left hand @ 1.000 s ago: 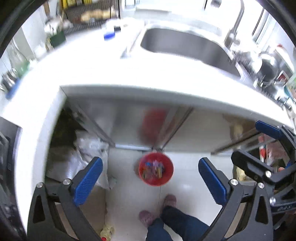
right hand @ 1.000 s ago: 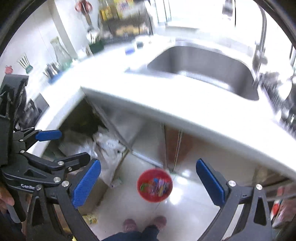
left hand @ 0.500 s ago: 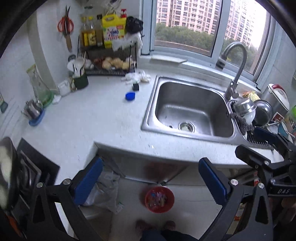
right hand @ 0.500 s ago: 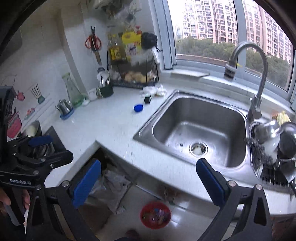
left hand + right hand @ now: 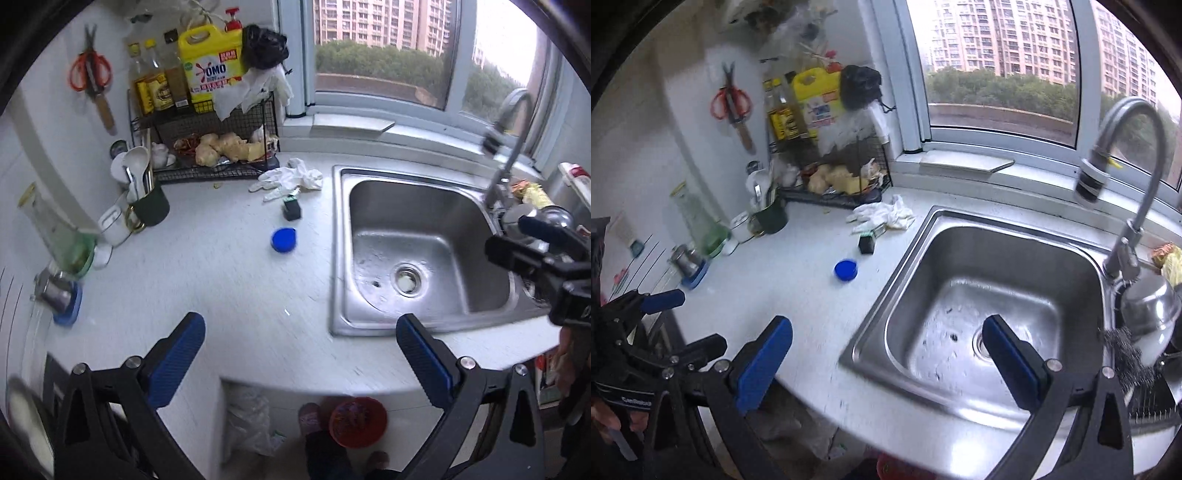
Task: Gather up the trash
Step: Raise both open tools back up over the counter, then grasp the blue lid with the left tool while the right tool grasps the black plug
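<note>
Both tongs hang above the white speckled countertop (image 5: 207, 280), each spread wide, nothing between the blue pads.

Left gripper (image 5: 299, 354): over the counter's near edge, pointing toward 12 o'clock. Right gripper (image 5: 886, 365): straddling the front left corner of the stainless steel sink (image 5: 997, 317), its right finger over the basin.

Trash candidates, seen from the left wrist view:
- round blue plastic bottle cap (image 5: 283, 240), lying flat at 12 o'clock of the left gripper, well apart from it.
- small dark square box (image 5: 291, 208), just beyond the cap.
- crumpled white tissue wad (image 5: 291, 177), farther on, just in front of the black wire rack (image 5: 221, 147).

Destination, likely: the red round bin (image 5: 357, 421) on the floor at 6 o'clock, partly hidden under the counter lip, beside the person's slippered foot (image 5: 310, 415).

Step in hand, as judged: reach for the nearest piece, the cap.
- It is flat and thin. Come down steeply, pads either side of the rim, close slowly; a shallow approach would probably skid it.
- The tissue wad is soft and forgiving; pinch its middle.

Room and edges:
- Open counter around the cap at 9 and 6 o'clock; free approach.
- Sink rim at 3 o'clock of the cap; a nudge that way could drop it into the basin.
- Green mug of utensils (image 5: 147, 206) and glass jug (image 5: 59, 236) crowd 10 o'clock; keep clear.
- Curved grey faucet (image 5: 1123, 155) stands at the right gripper's 1 o'clock.
</note>
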Action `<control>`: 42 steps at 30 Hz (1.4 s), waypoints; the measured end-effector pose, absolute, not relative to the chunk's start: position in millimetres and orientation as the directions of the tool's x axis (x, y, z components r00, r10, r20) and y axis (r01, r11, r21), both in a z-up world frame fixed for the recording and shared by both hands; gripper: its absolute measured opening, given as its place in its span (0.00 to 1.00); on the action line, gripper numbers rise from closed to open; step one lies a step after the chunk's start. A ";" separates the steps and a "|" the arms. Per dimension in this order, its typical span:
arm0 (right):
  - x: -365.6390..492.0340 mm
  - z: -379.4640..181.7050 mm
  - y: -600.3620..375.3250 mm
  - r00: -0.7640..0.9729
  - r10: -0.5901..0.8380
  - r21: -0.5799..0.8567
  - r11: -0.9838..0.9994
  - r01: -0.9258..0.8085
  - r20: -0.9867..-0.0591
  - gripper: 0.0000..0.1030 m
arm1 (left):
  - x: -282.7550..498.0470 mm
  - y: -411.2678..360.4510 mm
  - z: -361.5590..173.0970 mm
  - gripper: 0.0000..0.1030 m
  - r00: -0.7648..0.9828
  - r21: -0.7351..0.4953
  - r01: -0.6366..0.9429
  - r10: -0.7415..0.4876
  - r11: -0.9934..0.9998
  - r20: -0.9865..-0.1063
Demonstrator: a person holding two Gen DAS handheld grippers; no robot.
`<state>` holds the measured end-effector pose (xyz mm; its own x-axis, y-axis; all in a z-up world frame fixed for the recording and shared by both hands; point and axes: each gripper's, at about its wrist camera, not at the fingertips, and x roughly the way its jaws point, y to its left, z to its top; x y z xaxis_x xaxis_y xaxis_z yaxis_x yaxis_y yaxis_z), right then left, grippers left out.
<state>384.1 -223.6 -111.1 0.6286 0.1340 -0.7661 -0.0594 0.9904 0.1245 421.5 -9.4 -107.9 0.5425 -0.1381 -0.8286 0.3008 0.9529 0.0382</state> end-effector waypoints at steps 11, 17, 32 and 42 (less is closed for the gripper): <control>493.1 -158.5 -205.6 0.528 0.105 0.125 0.992 0.001 -0.843 1.00 | 552.9 -13.9 -178.2 0.99 0.392 -0.010 0.373 -0.167 0.928 -0.904; 524.4 -187.6 -205.1 0.468 0.047 0.074 0.996 0.040 -0.883 1.00 | 599.2 -22.1 -224.7 0.99 0.332 -0.012 0.407 -0.161 0.913 -0.929; 565.7 -224.4 -208.7 0.392 -0.029 0.013 0.994 0.104 -0.920 1.00 | 658.7 -30.6 -300.4 0.99 0.215 -0.047 0.448 -0.159 0.893 -0.964; 579.2 -232.6 -208.2 0.370 -0.056 -0.011 0.992 0.122 -0.927 1.00 | 669.5 -30.6 -312.1 0.90 0.206 -0.066 0.456 -0.177 0.888 -0.962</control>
<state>579.2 -208.2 -232.6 0.3701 -0.0559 -0.9273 0.1218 0.9925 -0.0112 669.5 -30.6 -312.1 0.2062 -0.1771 -0.9623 0.4559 0.8876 -0.0656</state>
